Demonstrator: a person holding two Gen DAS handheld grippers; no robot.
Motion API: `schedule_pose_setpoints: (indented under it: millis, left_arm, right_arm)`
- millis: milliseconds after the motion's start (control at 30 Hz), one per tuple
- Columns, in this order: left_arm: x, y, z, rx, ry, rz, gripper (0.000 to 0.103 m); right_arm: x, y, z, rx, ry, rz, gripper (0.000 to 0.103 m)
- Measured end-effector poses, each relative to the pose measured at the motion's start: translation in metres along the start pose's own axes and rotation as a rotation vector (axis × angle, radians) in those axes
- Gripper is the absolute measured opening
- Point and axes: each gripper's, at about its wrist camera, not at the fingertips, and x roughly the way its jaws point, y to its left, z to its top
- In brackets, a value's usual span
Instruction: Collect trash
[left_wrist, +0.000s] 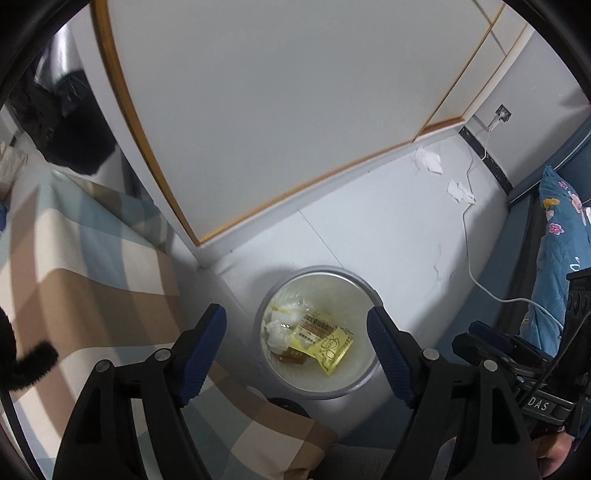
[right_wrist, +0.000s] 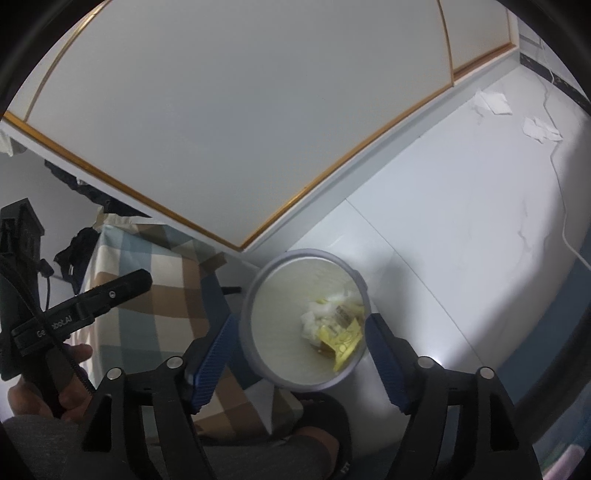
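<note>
A round white trash bin (left_wrist: 364, 384) stands on the pale floor by the bed corner. Inside lie a yellow wrapper (left_wrist: 330, 349), a printed packet (left_wrist: 317, 326) and crumpled white tissue (left_wrist: 277, 332). My left gripper (left_wrist: 297, 349) hangs above the bin, open, nothing between its blue pads. The right wrist view shows the same bin (right_wrist: 258, 314) with the yellow wrapper (right_wrist: 345, 341) and tissue (right_wrist: 314, 317) in it. My right gripper (right_wrist: 295, 358) is over it, also open and empty. Two crumpled white papers (left_wrist: 428, 158) (left_wrist: 460, 190) lie on the floor farther off by the wall.
A bed with a plaid cover (left_wrist: 85, 266) sits left of the bin. A white wardrobe door with wood trim (left_wrist: 258, 110) rises behind. A white cable (left_wrist: 471, 236) runs from a wall socket (left_wrist: 503, 112) across the floor. Floral bedding (left_wrist: 561, 236) is at the right.
</note>
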Motion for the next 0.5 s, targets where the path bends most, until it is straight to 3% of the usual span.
schedule_pose_setpoints:
  millis: [500]
  left_arm:
    - [-0.020, 0.009, -0.013, 0.003, -0.043, 0.017, 0.076]
  right_arm:
    - [-0.021, 0.022, -0.004, -0.032, -0.020, -0.011, 0.082]
